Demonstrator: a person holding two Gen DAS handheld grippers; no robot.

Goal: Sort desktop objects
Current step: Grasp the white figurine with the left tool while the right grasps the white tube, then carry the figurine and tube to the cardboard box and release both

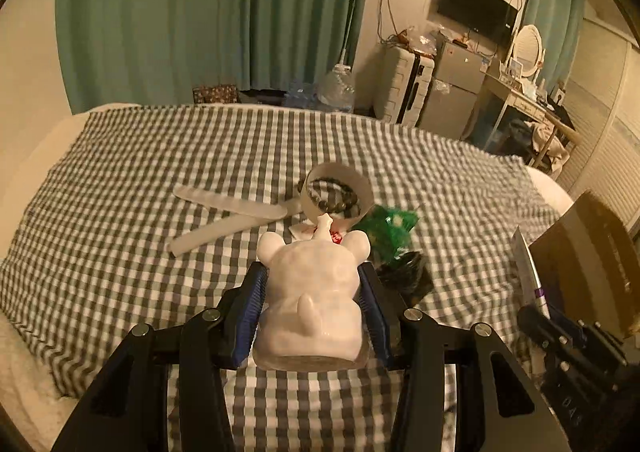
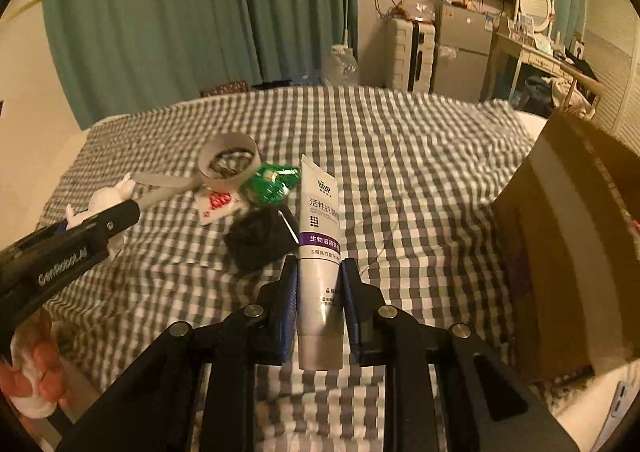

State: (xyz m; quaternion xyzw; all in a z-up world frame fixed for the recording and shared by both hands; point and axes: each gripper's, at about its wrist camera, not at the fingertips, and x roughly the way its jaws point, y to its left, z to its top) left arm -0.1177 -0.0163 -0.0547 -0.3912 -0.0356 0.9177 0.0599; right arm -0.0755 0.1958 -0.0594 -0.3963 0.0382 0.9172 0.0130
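Observation:
My left gripper (image 1: 312, 276) is shut on a white animal figurine (image 1: 310, 304) and holds it above the checked cloth; it also shows at the left of the right wrist view (image 2: 100, 211). My right gripper (image 2: 319, 268) is shut on a white and purple toothpaste tube (image 2: 320, 248), held above the cloth; the tube's edge shows in the left wrist view (image 1: 528, 268). On the cloth lie a white tape roll (image 1: 336, 193) with a bead bracelet inside, a green wrapper (image 1: 386, 226), a black bundle (image 1: 404, 276), a red and white packet (image 2: 214, 201) and white strips (image 1: 224, 217).
A brown cardboard box (image 2: 568, 236) stands open at the right edge of the checked cloth (image 2: 420, 155). Beyond the cloth are green curtains, a suitcase, a small fridge and a dressing table. The person's hand (image 2: 32, 376) shows at lower left.

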